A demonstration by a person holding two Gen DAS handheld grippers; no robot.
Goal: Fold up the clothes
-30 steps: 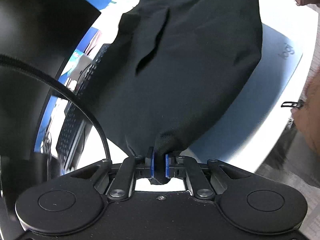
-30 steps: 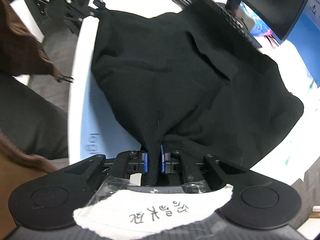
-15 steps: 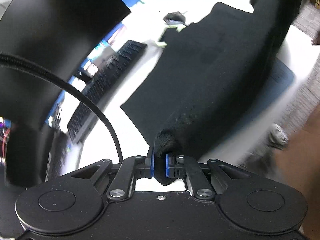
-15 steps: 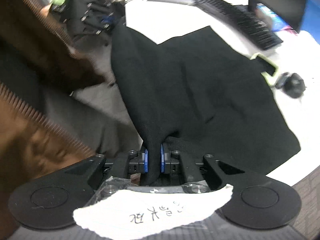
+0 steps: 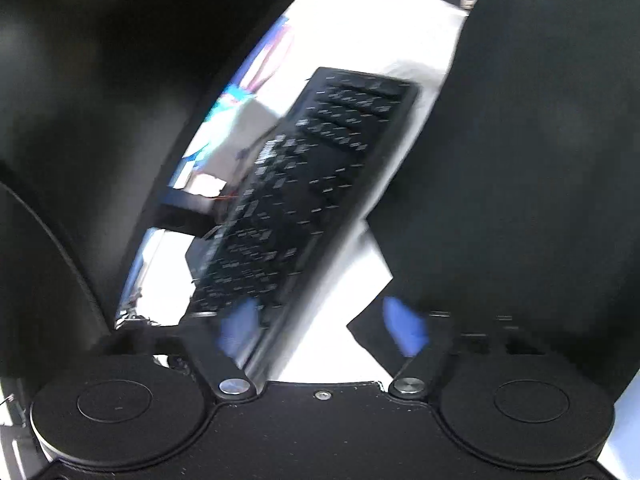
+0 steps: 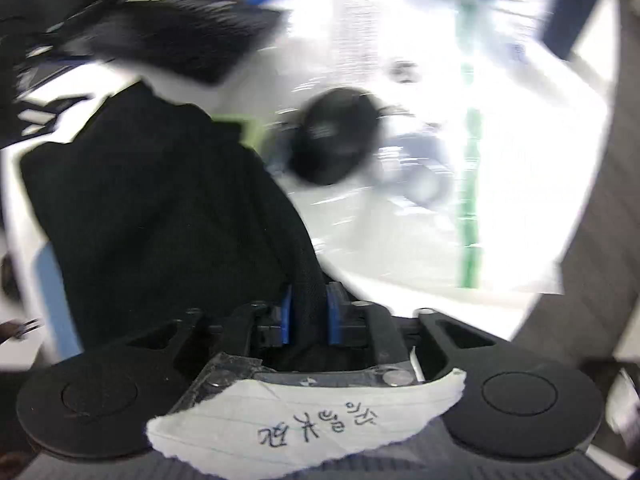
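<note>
Left wrist view: I'm seeing the left gripper (image 5: 322, 330) w/ jaws that have just been opening, now spread wide, nothing between them. The black garment (image 5: 520, 180) is lying on the white tabletop (image 5: 352, 276), beside the keyboard (image 5: 304, 188).

Right wrist view: the right gripper (image 6: 309, 310) has just been opening too, but a cloth fold is sitting between its blue pads, prob. touching. I'm judging it best to free it fully, then pull back w/o dragging the fold. The mouse (image 6: 336, 136) is lying close by.

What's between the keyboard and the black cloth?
In the left wrist view, only a bare strip of white desk lies between the keyboard and the black cloth.
</note>
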